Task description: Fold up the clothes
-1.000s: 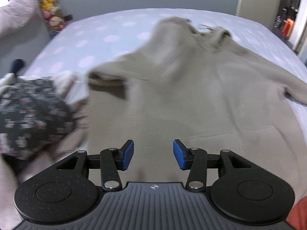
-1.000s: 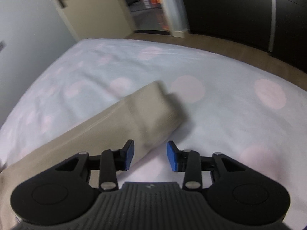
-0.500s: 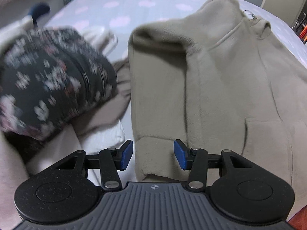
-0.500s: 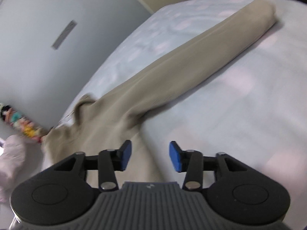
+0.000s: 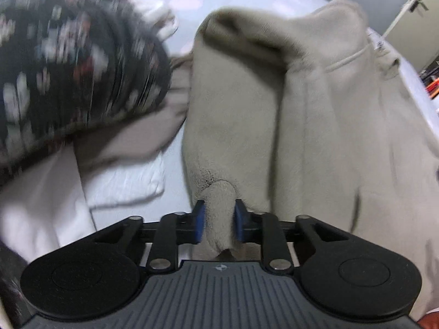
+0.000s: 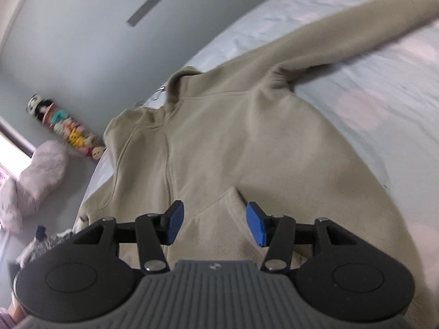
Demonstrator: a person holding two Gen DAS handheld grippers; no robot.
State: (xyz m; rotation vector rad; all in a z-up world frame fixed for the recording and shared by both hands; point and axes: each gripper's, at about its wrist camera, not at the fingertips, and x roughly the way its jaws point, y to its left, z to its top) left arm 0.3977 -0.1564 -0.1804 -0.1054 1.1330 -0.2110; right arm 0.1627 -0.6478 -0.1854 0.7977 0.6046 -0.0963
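A beige fleece jacket (image 6: 247, 142) lies spread face up on the bed, its zip running down the middle and one sleeve (image 6: 343, 33) stretched toward the far corner. In the left wrist view the jacket (image 5: 315, 126) has its near sleeve folded over the body. My left gripper (image 5: 218, 223) is shut on the cuff (image 5: 221, 205) of that sleeve, which bunches between the blue pads. My right gripper (image 6: 215, 223) hovers open over the jacket's lower front, by the pocket seam, with nothing between its fingers.
A dark floral garment (image 5: 71, 63) and pale clothes (image 5: 115, 170) are heaped to the left of the jacket. The bed sheet (image 6: 384, 104) is light blue with pink spots. A pink plush (image 6: 35, 175) and a toy strip (image 6: 68, 128) stand by the grey wall.
My left gripper has moved down onto the sleeve cuff and shut on it. My right gripper has swung from the far sleeve over to the jacket's body, still open.
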